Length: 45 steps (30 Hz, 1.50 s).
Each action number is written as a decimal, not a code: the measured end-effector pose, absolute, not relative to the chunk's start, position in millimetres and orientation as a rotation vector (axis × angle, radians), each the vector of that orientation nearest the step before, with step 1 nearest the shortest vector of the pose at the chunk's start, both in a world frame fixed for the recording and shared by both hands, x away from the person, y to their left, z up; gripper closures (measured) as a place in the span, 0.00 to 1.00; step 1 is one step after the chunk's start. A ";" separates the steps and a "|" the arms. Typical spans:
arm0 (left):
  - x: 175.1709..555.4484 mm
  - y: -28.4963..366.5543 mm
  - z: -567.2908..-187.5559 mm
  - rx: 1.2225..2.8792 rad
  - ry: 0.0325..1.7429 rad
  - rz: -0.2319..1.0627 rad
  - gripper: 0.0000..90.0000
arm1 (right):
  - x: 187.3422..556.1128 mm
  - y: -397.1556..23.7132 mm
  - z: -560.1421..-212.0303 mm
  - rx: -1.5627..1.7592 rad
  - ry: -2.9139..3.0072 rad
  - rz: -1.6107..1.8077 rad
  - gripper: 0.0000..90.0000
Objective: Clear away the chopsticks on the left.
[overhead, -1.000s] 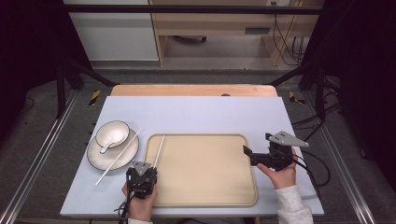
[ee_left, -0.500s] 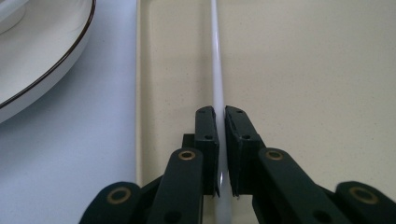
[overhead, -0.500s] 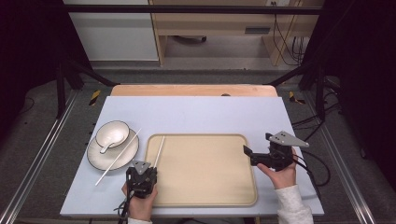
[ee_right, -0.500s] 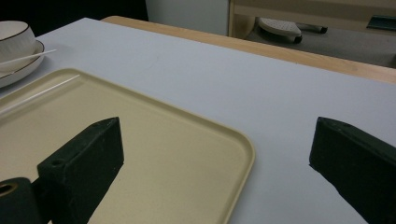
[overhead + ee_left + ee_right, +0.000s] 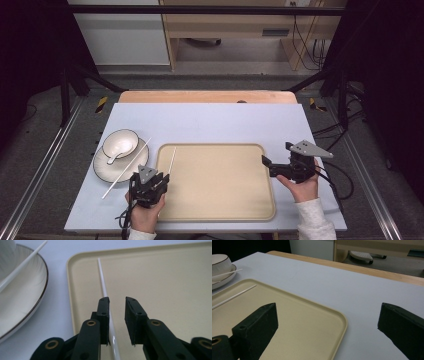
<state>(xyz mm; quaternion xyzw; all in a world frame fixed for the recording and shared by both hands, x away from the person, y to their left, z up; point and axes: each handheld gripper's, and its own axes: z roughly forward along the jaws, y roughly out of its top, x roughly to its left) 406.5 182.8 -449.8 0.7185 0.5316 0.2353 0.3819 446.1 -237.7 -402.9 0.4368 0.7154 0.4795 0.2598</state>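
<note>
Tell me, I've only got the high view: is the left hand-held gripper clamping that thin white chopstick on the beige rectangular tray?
Observer: No. In the left gripper view the left hand-held gripper has just been opening its jaws; the thin white chopstick lies between them, along one pad, clear of the other.
Operator: And the right one?
Observer: The right hand-held gripper is wide open; the rim of the beige rectangular tray shows between its jaws, ungripped.

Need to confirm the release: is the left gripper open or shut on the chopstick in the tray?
Open. The left gripper has just been opening; the chopstick lies between its jaws on the tray, with a gap showing.
</note>
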 end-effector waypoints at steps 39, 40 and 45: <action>404.3 288.2 -429.2 1.940 1.244 0.674 0.38 | 446.6 -237.0 -403.7 1.182 1.945 1.291 0.04; 406.3 293.4 -429.7 1.925 1.262 0.656 0.37 | 446.7 -236.5 -404.0 1.185 1.945 1.292 0.04; 414.5 305.2 -430.9 1.928 1.291 0.660 0.38 | 447.8 -234.6 -405.8 1.186 1.953 1.283 0.04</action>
